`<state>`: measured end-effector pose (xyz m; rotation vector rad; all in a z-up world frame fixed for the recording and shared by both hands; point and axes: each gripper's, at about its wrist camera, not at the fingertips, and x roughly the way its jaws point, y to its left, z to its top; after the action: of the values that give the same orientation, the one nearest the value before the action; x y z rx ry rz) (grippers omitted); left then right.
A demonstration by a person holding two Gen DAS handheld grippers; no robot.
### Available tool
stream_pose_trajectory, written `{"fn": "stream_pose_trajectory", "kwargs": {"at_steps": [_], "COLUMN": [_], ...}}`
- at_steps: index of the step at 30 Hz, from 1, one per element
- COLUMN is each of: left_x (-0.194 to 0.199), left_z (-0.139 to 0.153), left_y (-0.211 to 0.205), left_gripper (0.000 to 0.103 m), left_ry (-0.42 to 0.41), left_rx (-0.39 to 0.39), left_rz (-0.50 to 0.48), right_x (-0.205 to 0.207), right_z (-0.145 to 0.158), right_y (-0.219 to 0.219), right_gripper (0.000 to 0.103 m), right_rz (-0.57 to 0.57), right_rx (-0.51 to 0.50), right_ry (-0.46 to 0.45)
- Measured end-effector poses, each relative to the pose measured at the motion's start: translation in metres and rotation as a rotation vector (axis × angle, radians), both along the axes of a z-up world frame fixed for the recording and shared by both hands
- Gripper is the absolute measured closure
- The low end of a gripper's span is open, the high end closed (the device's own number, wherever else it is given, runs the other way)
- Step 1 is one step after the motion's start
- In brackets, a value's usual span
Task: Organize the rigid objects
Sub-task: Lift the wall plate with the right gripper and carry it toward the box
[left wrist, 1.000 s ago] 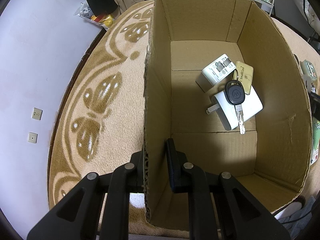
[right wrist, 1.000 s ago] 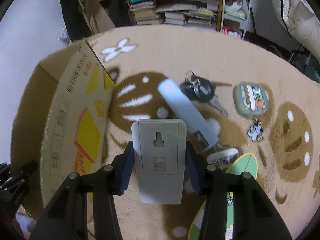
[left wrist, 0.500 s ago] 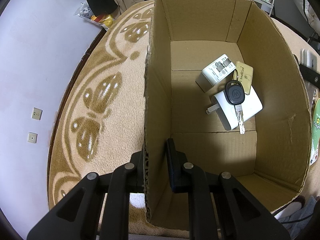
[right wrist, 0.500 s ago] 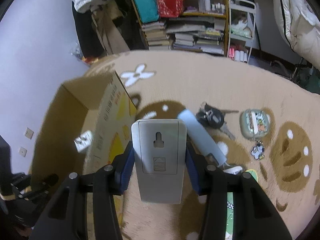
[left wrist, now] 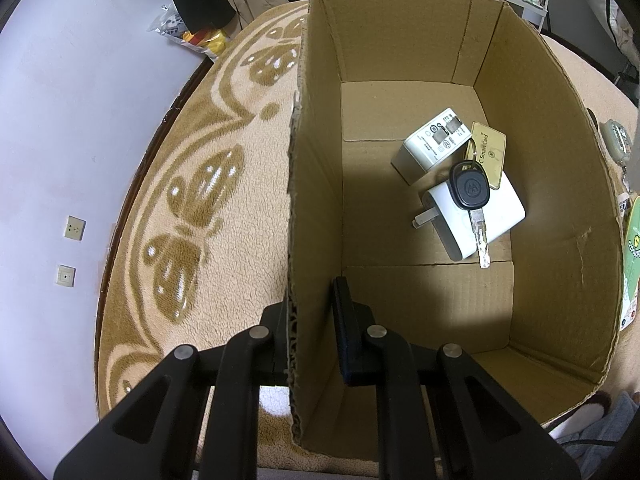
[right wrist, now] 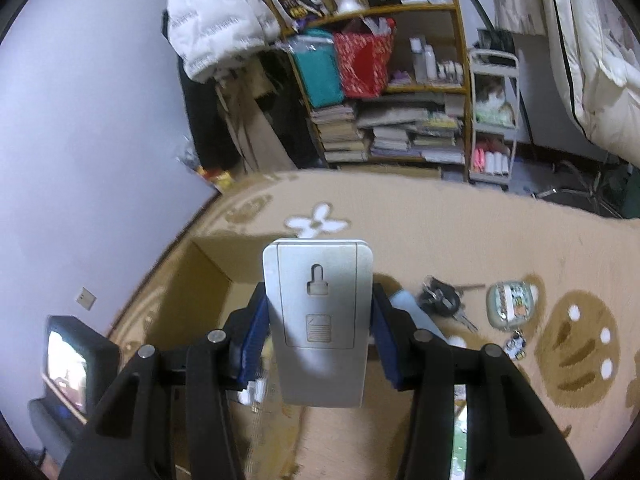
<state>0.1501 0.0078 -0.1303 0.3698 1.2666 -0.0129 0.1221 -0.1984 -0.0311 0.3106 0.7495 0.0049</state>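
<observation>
Currently the grey plastic device [right wrist: 320,320] is pinched flat between the blue pads of the right hand-held gripper [right wrist: 319,334], held above the rug near the open cardboard box [left wrist: 532,128]. The left hand-held gripper [left wrist: 316,320] is pressed together on the box's near wall, steadying it. Inside lie a white adapter [left wrist: 434,148], a white charger [left wrist: 476,220] and a car key [left wrist: 470,190]. Suggested: the device is carried over bare box floor, lowered below the rim, then released, clear of the key.
</observation>
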Motion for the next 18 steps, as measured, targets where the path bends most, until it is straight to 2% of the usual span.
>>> {"fn": "stream_pose_trajectory", "kwargs": {"at_steps": [8, 18], "left_x": [0.0, 0.0], "left_z": [0.0, 0.0], "left_y": [0.0, 0.0], "left_gripper": [0.089, 0.089], "left_ry": [0.0, -0.001], "left_rx": [0.001, 0.002], "left_rz": [0.0, 0.0], "right_x": [-0.016, -0.016], "right_z": [0.035, 0.031], "right_y": [0.019, 0.043], "right_gripper": [0.052, 0.052], "right_rz": [0.05, 0.128], "right_rx": [0.031, 0.068], "right_ry": [-0.118, -0.109]}}
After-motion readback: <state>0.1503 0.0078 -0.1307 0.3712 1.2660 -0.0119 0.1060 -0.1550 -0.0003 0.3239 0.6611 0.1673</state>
